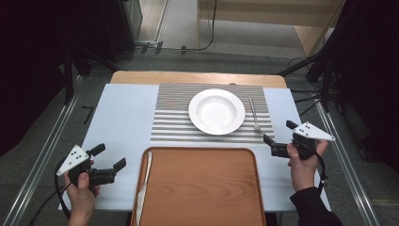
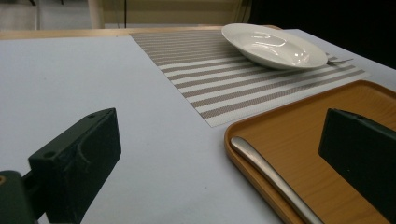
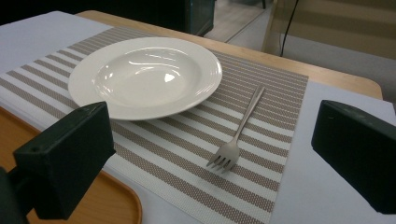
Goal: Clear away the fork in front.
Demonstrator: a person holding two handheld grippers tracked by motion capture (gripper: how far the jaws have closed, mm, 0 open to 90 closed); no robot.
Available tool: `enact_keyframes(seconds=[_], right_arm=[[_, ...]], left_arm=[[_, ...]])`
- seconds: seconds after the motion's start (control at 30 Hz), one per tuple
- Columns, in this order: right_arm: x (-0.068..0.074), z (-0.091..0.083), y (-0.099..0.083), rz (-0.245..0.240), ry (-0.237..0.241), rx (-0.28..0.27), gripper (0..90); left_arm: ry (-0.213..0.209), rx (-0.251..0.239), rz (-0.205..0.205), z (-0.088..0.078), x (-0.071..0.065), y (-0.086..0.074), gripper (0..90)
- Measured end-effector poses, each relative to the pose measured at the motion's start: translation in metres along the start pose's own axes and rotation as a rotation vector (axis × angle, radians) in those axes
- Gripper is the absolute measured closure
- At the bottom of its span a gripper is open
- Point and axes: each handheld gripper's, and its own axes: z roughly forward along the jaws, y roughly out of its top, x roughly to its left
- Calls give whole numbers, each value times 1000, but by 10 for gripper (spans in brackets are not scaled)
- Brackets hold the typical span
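A white deep plate [image 1: 217, 111] [image 2: 273, 45] [image 3: 145, 76] rests on a striped placemat [image 1: 179, 123] [image 2: 219, 79] [image 3: 261, 154]. To its right on the mat lies a fork [image 1: 254, 115] [image 3: 236, 140], tines toward me. A wooden tray [image 1: 200, 188] [image 2: 299, 135] sits at the near edge, with a knife [image 1: 143, 181] [image 2: 271, 179] along its left rim. My left gripper [image 1: 109, 159] [image 2: 219, 163] is open, left of the tray. My right gripper [image 1: 278, 133] [image 3: 210, 163] is open too, right of the mat, jaws pointing toward the fork.
A pale blue sheet [image 1: 120, 127] covers the wooden table [image 1: 197, 77]. Bare sheet lies to the left of the mat. Cables and dark stands sit on the floor beyond the table.
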Motion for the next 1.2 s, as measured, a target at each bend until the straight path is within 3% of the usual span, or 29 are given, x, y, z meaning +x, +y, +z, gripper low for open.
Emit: enact_keyframes(seconds=[0.2, 0.3, 0.57, 0.73, 0.9, 1.03, 1.2], right_arm=[[-3, 14, 10, 0, -2, 23, 0], [-7, 20, 16, 6, -11, 38, 0], [-16, 35, 27, 27, -34, 72, 0], [-16, 50, 32, 9, -47, 115, 0], [-22, 63, 36, 32, -59, 151, 0], [-30, 76, 36, 88, -58, 182, 0], [-34, 94, 34, 92, -95, 246, 0]], left_arm=[[12, -20, 14, 0, 2, -3, 0], [24, -21, 3, 2, 4, -3, 0], [36, -4, -5, 10, 7, -10, 0], [47, -19, -7, 10, 8, -12, 0], [18, -50, 2, 10, 7, -16, 0], [41, -67, 15, 8, 4, -17, 0], [50, -62, 19, 9, 4, -18, 0]])
